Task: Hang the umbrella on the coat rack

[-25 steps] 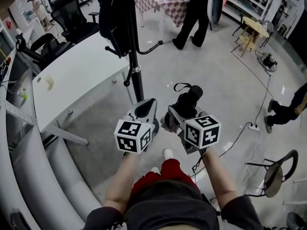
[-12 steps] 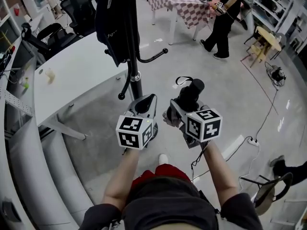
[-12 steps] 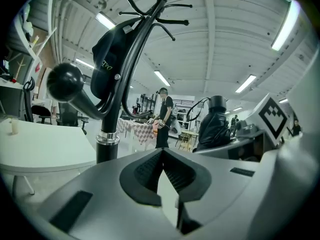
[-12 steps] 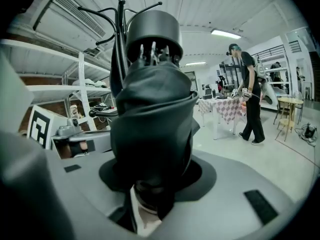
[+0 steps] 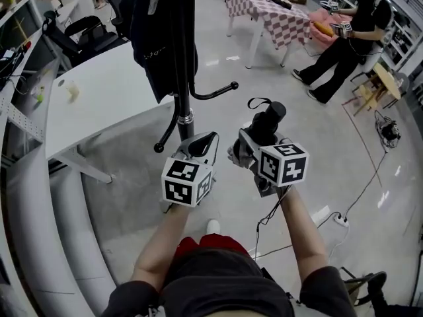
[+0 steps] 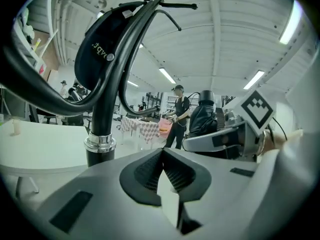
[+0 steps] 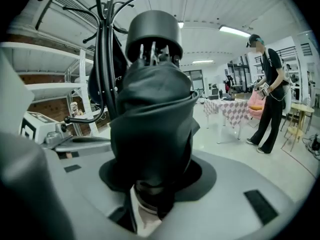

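The black coat rack (image 5: 184, 71) stands straight ahead with a black garment (image 5: 158, 32) hung on it. One curved lower hook (image 5: 218, 92) points right. My right gripper (image 5: 259, 144) is shut on a folded black umbrella (image 5: 266, 123), whose strap loop (image 5: 254, 102) lies at its far end. In the right gripper view the umbrella (image 7: 152, 114) fills the middle and the rack (image 7: 104, 59) rises at the left. My left gripper (image 5: 203, 140) is shut and holds nothing, just in front of the rack's pole (image 6: 100, 119). Its pads (image 6: 150, 171) meet.
A white desk (image 5: 99, 98) stands left of the rack, with office chairs (image 5: 86, 28) behind it. A checked table (image 5: 271, 12) and a person (image 5: 347, 41) are at the back right. A cable and power strip (image 5: 340, 220) lie on the floor at the right.
Both grippers have travelled level alongside the rack, the right one with the umbrella in it. The view has swung, so the desk and the checked table sit further right. Neither grip has changed.
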Available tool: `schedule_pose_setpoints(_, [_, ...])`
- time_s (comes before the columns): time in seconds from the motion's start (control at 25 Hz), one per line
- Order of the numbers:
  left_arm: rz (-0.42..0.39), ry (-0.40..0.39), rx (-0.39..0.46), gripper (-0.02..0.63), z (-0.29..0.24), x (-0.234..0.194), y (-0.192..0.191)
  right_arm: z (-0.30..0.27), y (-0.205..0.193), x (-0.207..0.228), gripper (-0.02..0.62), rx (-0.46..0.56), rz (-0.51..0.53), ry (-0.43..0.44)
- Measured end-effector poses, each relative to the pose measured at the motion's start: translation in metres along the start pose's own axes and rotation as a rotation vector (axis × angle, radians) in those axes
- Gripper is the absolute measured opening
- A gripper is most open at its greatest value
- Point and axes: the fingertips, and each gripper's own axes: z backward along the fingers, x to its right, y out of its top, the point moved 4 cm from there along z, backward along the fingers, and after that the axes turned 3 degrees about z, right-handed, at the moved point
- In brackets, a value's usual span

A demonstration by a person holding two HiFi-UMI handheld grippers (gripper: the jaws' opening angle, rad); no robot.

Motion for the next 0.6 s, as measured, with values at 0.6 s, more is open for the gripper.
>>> schedule_pose_setpoints(0.6, [0.096, 0.074, 0.005, 0.012, -0.035, -0.024, -0.004, -0.060, 0.009, 0.034, 0.190, -0.079, 0.017, 0.076])
